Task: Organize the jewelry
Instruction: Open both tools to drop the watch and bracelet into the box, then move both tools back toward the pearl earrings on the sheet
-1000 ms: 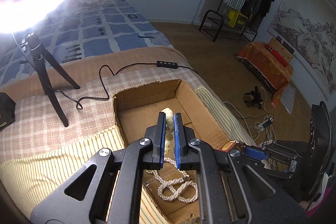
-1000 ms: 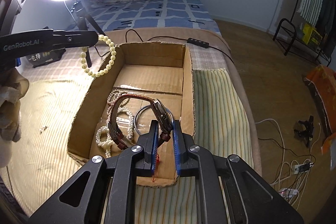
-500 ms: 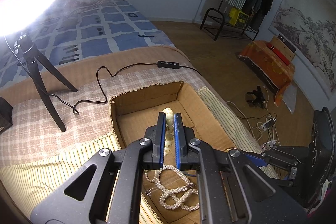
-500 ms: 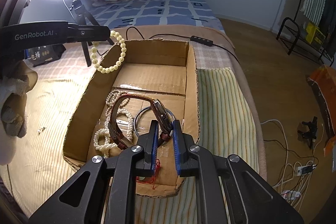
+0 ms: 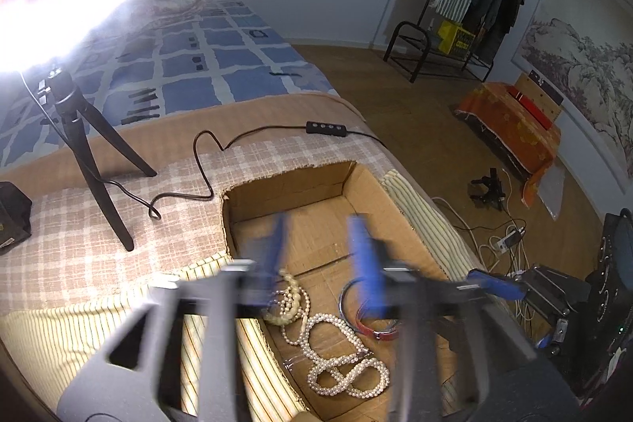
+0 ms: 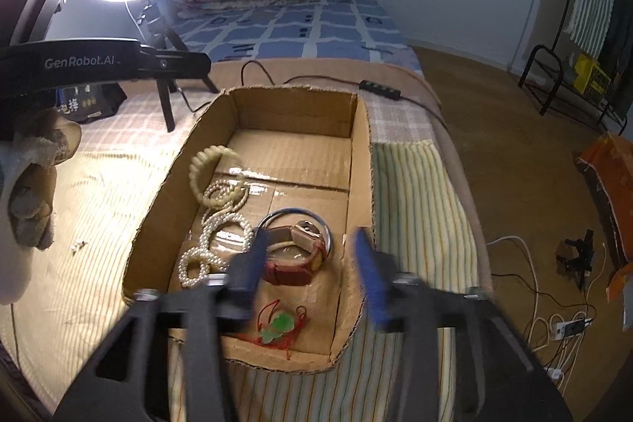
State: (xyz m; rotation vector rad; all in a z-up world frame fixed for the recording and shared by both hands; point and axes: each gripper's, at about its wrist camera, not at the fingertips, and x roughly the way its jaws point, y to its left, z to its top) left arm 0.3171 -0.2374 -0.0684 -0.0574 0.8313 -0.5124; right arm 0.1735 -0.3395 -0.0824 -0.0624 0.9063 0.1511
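Both released: cream bead bracelet (image 6: 213, 176) and red-strapped watch (image 6: 300, 256) now inside cardboard box (image 6: 292, 105), beside one pearl necklace (image 6: 215, 244), one metal bangle (image 6: 294, 214), one green pendant (image 6: 277, 329). Left gripper (image 5: 320, 244), right gripper (image 6: 308, 260) just opened, wide, empty.

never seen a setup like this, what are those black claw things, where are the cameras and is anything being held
They are no robot: a person holds a two-finger gripper in each hand, each with a camera looking along its fingers. One picture shows the left gripper, the other the right gripper. Both hang over a cardboard box on a bed. Their jaws have just been opening and now hold nothing. In the box lie a cream bead bracelet, a pearl necklace, a watch, a metal bangle and a green pendant.
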